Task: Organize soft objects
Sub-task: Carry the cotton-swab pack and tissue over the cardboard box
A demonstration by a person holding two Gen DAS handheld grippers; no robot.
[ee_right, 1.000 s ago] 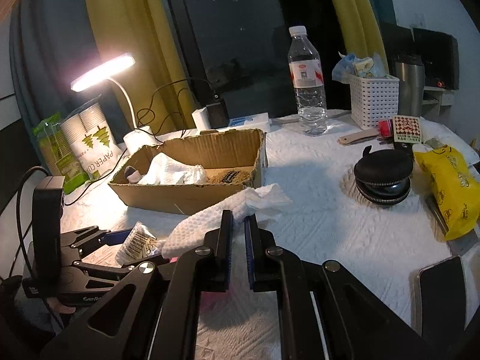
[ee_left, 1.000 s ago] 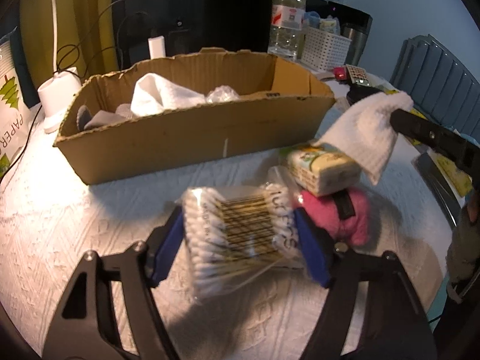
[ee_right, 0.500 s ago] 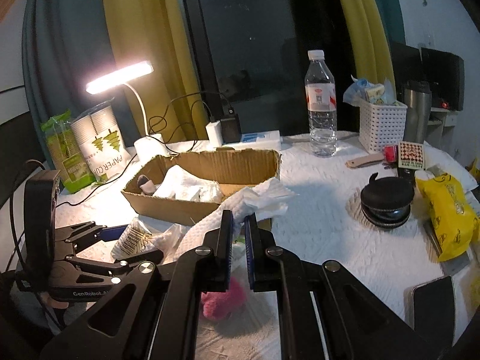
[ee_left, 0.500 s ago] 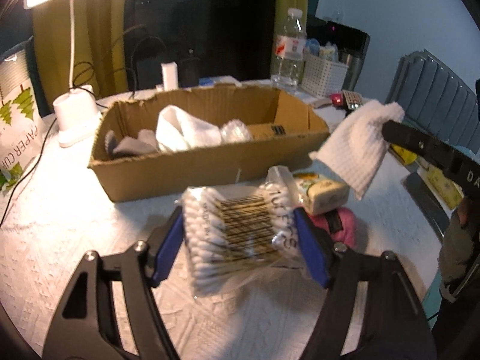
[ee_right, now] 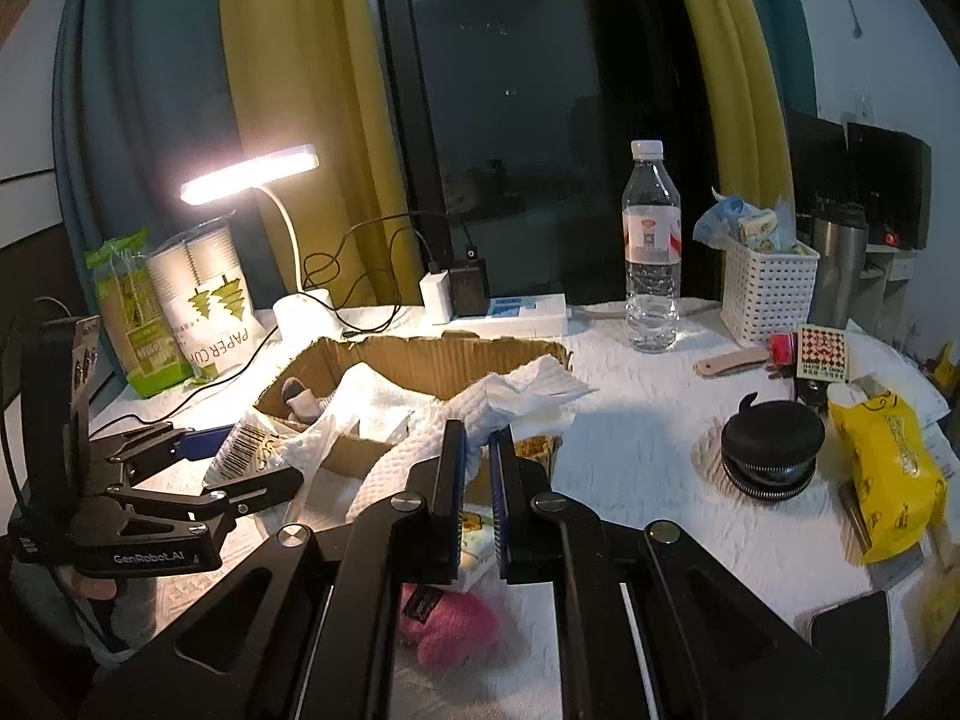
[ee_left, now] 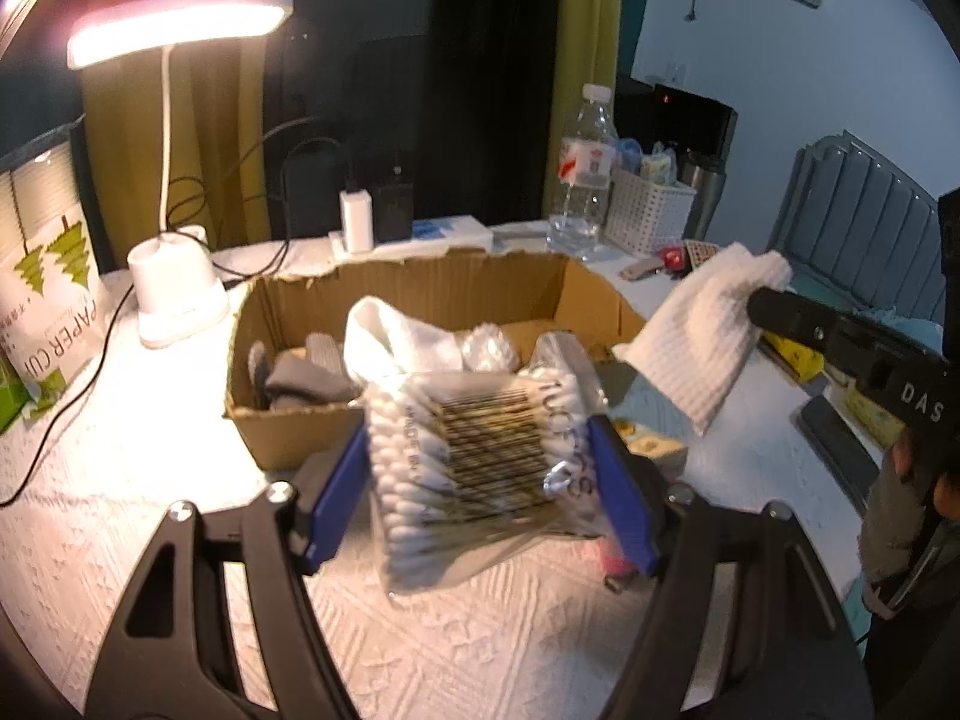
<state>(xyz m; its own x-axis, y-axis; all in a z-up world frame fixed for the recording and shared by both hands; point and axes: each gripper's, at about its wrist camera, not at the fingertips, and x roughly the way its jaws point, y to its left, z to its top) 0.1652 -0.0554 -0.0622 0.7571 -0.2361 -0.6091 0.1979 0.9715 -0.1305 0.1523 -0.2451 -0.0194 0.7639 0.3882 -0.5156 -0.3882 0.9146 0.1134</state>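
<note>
A white textured tablecloth (ee_right: 630, 468) covers the table, with yellow curtains (ee_right: 288, 90) and a dark window behind. Taking the torn brown cardboard box (ee_left: 300, 438) as the landmark: left of it stands a lit white desk lamp (ee_left: 174, 294). In front of the box, the left gripper (ee_left: 480, 480) is clamped on a clear crinkled bag of white cotton swabs (ee_left: 474, 468), lifted off the cloth. Right of the box, the right gripper (ee_right: 477, 450) is closed on a white waffle-textured cloth (ee_right: 420, 450), hanging limp above the table.
</note>
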